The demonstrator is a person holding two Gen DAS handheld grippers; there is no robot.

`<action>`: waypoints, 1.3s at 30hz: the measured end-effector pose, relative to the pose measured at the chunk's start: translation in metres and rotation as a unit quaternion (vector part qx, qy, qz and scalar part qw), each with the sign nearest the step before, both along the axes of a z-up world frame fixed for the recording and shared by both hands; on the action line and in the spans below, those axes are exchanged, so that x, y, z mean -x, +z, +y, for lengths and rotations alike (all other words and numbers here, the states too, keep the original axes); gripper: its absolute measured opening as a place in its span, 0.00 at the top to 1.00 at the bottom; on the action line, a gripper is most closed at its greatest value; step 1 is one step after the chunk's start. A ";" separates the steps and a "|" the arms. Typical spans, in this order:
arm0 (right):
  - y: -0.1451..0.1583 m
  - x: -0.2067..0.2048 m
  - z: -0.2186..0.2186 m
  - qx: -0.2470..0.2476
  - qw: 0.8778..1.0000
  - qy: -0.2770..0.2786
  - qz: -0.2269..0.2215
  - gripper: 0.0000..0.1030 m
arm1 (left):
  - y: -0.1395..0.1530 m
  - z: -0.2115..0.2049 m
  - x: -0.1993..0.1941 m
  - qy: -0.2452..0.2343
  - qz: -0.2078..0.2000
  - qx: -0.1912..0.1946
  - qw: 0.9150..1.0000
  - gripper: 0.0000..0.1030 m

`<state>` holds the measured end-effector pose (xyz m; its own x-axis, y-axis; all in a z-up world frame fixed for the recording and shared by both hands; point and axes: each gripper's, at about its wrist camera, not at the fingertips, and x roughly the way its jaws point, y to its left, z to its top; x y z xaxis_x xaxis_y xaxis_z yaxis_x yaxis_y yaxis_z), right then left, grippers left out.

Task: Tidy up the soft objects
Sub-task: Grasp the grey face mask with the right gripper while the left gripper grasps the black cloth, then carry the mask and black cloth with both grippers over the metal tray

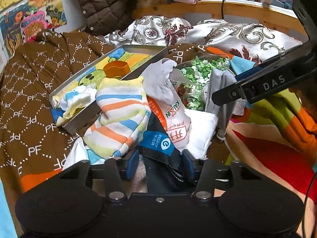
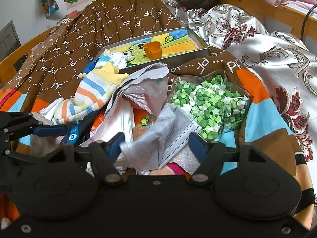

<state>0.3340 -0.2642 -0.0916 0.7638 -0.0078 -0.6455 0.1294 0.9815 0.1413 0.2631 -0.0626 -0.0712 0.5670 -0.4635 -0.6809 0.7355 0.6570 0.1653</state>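
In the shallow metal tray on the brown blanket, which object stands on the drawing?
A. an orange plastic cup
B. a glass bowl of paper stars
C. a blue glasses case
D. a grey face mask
A. The orange plastic cup stands upright inside the metal tray, on the colourful drawing, while the glass bowl of green and white paper stars and the grey face mask lie outside the tray.
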 end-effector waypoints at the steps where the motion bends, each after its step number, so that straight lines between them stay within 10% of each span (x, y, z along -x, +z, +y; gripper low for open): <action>1: 0.000 0.001 0.000 -0.002 1.000 -0.002 0.001 0.48 | 0.001 0.000 0.000 -0.001 0.002 -0.001 1.000 0.61; 15: 0.002 0.010 -0.002 -0.022 0.999 -0.032 0.003 0.95 | 0.018 0.006 -0.001 0.041 0.023 0.007 0.999 0.97; 39: 0.042 0.053 0.013 -0.022 0.995 0.021 -0.096 0.98 | 0.069 0.012 0.034 0.003 0.006 0.120 0.993 0.98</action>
<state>0.2813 -0.2508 -0.0500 0.8722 0.0530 -0.4864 0.0540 0.9776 0.2032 0.2287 -0.0504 -0.0018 0.5630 -0.6099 -0.5578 0.7322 0.6811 -0.0057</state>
